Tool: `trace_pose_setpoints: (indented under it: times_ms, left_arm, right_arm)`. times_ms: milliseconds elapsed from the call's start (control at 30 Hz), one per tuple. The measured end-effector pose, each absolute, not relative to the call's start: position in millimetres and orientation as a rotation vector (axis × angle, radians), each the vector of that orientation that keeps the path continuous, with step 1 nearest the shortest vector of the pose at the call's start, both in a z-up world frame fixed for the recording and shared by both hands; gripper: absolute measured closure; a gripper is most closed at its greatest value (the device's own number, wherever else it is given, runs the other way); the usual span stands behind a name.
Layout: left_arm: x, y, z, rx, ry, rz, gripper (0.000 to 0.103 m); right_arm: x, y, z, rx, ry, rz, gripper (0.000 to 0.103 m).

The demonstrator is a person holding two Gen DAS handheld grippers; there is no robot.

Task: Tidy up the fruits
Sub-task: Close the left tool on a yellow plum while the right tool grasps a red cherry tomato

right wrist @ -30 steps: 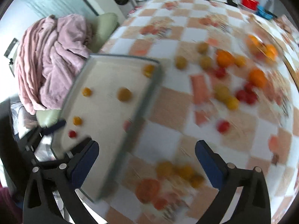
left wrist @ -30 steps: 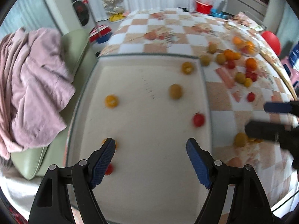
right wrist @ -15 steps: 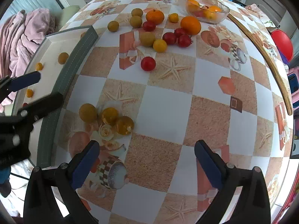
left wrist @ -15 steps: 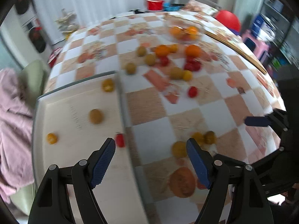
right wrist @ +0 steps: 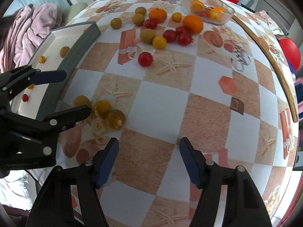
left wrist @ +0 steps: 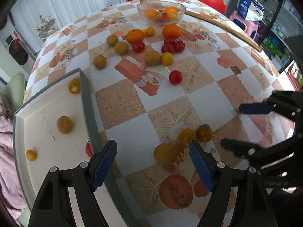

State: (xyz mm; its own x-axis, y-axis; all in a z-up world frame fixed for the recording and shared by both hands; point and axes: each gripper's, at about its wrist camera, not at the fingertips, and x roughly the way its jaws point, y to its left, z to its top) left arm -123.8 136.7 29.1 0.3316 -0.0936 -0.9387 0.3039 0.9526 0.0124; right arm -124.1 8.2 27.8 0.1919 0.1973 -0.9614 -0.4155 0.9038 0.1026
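Observation:
A cream tray with a grey rim [left wrist: 86, 102] sits at the table's left and holds several small fruits. Three yellow fruits [left wrist: 186, 136] lie close together on the tablecloth just beyond my left gripper [left wrist: 152, 156], which is open and empty beside the tray's rim. More fruits, oranges [left wrist: 135, 36], red tomatoes [left wrist: 175, 77] and olive-yellow ones, are scattered farther back. My right gripper [right wrist: 148, 156] is open and empty above bare tablecloth. It shows in the left wrist view [left wrist: 240, 126] to the right of the three fruits.
A glass bowl [left wrist: 161, 14] with oranges stands at the far side. A wooden stick [right wrist: 269, 56] lies along the right edge. A pink blanket [right wrist: 28, 36] lies on a green chair left of the tray.
Both grippers swung right, from over the tray to the tablecloth near the three yellow fruits. Both stay open.

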Motion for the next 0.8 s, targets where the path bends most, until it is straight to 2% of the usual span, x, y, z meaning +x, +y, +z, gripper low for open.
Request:
trace_pose_setpoints:
  times_ms: [300, 533, 600, 633, 700, 733, 767, 800]
  left_arm:
    - [-125, 131, 22, 0.189, 1.215, -0.268, 0.024]
    - [-130, 131, 16, 0.140, 1.236, -0.256, 0.024]
    - [-131, 130, 14, 0.127, 1.242, -0.248, 0.028]
    - [-131, 130, 12, 0.130, 1.245, -0.238, 0.035]
    - [-131, 129, 13, 0.125, 1.235, -0.225, 0.037]
    - [-131, 129, 13, 0.121, 1.232, -0.220, 0.044]
    - [-131, 130, 15, 0.118, 1.230, -0.214, 0.053]
    - [-131, 131, 16, 0.111, 1.231, -0.205, 0.058]
  right_arm:
    - [-68, 11, 36, -0.072, 1.283, 0.433, 0.032]
    - [-31, 49, 22, -0.093, 1.264, 0.444, 0.032]
    - [-27, 58, 20, -0.129, 1.252, 0.448, 0.033]
    - [-27, 60, 20, -0.151, 1.246, 0.445, 0.038]
    - [-25, 62, 21, -0.186, 1.232, 0.430, 0.056]
    - [-23, 60, 21, -0.183, 1.233, 0.428, 0.070]
    - [-21, 57, 22, -0.161, 1.244, 0.431, 0.080]
    - [-20, 53, 22, -0.135, 1.256, 0.433, 0.080]
